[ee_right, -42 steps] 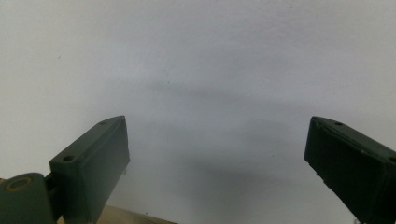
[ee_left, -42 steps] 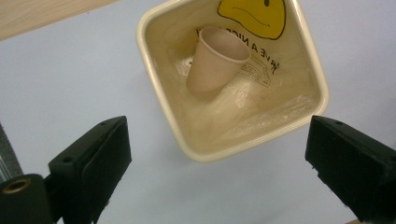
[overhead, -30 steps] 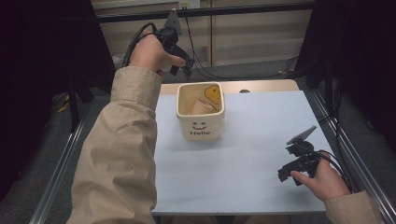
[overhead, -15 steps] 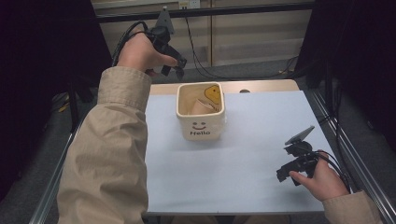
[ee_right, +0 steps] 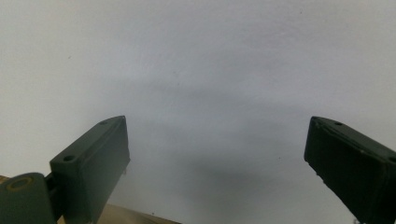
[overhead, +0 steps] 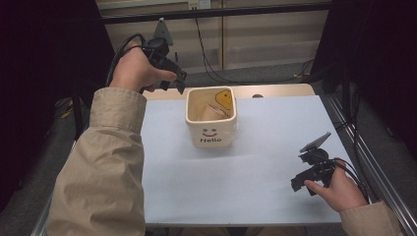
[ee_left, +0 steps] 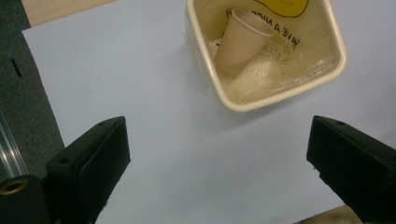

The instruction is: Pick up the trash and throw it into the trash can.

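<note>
While your left tongs (overhead: 178, 84) hang wide and empty beside the bin (overhead: 211, 129), the paper cup (ee_left: 243, 42) leans inside it. Reach in crooked and you may bump the rim and tip it. Your right tongs (overhead: 301, 183) gape empty too.

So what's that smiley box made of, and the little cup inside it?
The box looks like glossy cream ceramic or hard plastic: thick rounded rim, soft shine, printed face; I can't tell which. The cup looks like matte tan paper, thin-walled with a rolled lip. Crinkly clear plastic film seems to line the box.
</note>
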Action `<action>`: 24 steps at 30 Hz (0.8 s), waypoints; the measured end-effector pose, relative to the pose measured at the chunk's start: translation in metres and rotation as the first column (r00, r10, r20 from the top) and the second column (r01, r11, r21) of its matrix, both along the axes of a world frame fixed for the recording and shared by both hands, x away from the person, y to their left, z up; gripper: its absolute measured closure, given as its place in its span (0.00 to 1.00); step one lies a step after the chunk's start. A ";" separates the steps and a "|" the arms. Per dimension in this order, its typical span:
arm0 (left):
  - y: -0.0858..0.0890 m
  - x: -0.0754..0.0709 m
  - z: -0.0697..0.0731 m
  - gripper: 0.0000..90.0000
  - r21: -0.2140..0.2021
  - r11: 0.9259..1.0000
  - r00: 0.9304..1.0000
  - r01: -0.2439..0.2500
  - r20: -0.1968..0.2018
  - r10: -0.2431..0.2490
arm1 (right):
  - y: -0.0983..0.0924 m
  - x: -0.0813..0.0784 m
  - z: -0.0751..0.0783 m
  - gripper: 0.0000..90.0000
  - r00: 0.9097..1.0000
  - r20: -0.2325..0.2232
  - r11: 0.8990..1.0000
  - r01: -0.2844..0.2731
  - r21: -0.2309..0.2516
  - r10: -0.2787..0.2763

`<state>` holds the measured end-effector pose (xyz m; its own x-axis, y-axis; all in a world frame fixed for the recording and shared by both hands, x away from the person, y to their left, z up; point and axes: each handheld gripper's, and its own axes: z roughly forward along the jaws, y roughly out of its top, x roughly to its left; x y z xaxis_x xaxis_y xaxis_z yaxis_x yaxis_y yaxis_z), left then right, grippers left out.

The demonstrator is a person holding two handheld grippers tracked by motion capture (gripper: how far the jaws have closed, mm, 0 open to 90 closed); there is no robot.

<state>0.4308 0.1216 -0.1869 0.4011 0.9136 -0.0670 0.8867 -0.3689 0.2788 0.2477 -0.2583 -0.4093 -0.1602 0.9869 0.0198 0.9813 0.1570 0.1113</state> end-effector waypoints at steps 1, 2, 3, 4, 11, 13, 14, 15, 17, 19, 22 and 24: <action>0.003 -0.001 -0.002 0.07 0.006 1.000 1.000 0.007 0.000 -0.007 | 0.000 0.000 0.000 0.07 1.000 0.009 1.000 0.005 0.004 -0.005; 0.004 -0.002 -0.004 0.07 0.000 1.000 1.000 -0.003 0.002 0.003 | 0.001 0.000 0.000 0.07 1.000 0.008 1.000 0.001 0.003 -0.001; 0.006 -0.003 -0.005 0.07 0.004 1.000 1.000 -0.002 0.008 0.002 | 0.001 0.000 0.000 0.08 1.000 0.007 1.000 -0.001 0.006 0.001; 0.008 -0.004 -0.007 0.07 -0.002 1.000 1.000 0.001 0.007 -0.001 | 0.001 0.000 0.000 0.07 1.000 0.006 1.000 -0.005 0.007 0.005; 0.021 -0.013 -0.023 0.06 -0.021 1.000 1.000 0.002 0.012 -0.001 | 0.002 0.000 -0.001 0.07 1.000 0.006 1.000 -0.004 0.008 0.004; 0.025 -0.016 -0.028 0.06 -0.025 1.000 1.000 -0.003 0.017 0.003 | 0.002 0.000 0.000 0.07 1.000 0.008 1.000 -0.010 0.008 0.010; 0.028 -0.017 -0.031 0.06 -0.021 1.000 1.000 0.003 0.023 -0.003 | 0.002 -0.001 0.001 0.07 1.000 0.006 1.000 0.000 0.005 0.000; 0.031 -0.018 -0.035 0.06 -0.025 1.000 1.000 0.003 0.023 -0.002 | 0.002 -0.001 0.001 0.07 1.000 0.006 1.000 0.001 0.009 -0.002; 0.036 -0.021 -0.041 0.06 -0.038 0.999 1.000 -0.003 0.005 0.003 | 0.002 -0.001 0.000 0.07 1.000 0.008 1.000 0.003 0.005 -0.003; 0.042 -0.023 -0.049 0.06 -0.032 0.999 1.000 -0.009 0.007 0.010 | 0.001 -0.002 -0.001 0.07 1.000 0.005 1.000 0.001 0.001 -0.001; 0.049 -0.026 -0.058 0.06 -0.037 0.999 1.000 -0.023 -0.001 0.023 | 0.000 -0.002 -0.001 0.07 1.000 0.005 1.000 0.004 0.001 -0.004; 0.053 -0.029 -0.065 0.06 -0.040 0.999 1.000 -0.028 -0.003 0.028 | -0.001 -0.002 -0.001 0.07 1.000 0.003 1.000 0.008 0.005 -0.008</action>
